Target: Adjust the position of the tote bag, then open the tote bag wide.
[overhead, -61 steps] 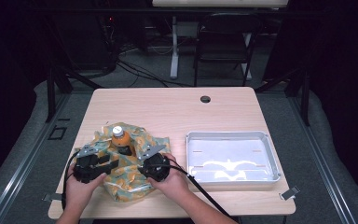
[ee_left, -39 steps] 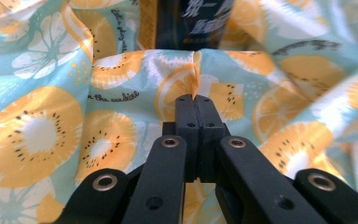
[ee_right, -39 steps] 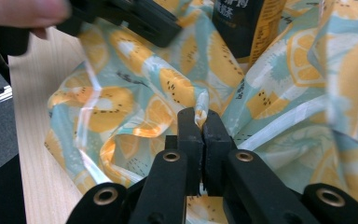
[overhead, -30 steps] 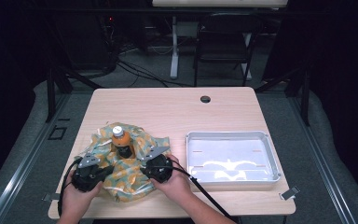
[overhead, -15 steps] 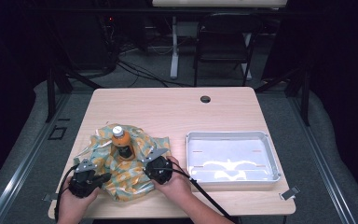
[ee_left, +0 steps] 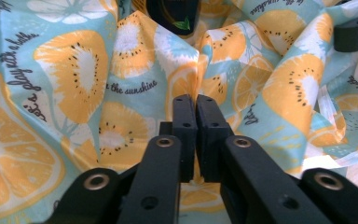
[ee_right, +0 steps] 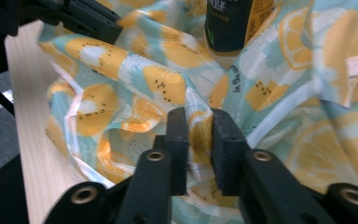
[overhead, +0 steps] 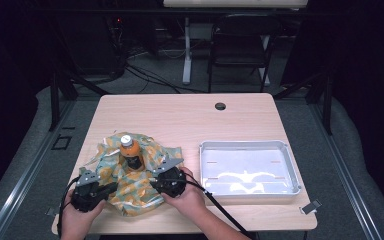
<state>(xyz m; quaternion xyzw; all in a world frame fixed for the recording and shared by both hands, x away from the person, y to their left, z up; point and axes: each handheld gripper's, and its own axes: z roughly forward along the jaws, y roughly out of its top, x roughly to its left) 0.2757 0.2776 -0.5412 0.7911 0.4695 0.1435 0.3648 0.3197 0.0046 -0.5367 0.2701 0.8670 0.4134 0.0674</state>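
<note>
- Fruit-print cloth (overhead: 130,187) lies bunched around the bottle (overhead: 131,154) at the table's near-left.
- Left gripper (ee_left: 196,116): jaws just easing apart, nearly closed, probably pinching nothing.
- Right gripper (ee_right: 199,130): jaws just opening, fold between them looks loose.
- Looks like regrasping mid-wrap; next, catch an edge and lift it over.

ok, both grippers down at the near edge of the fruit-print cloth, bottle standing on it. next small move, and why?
Probably close the right gripper again on the cloth fold. Its jaws have just been opening, a slim gap shows, and the fold stands between them. The left gripper has also just eased open, its jaws nearly together over cloth. The bottle stands upright mid-cloth, so regrip before any lifting.
</note>
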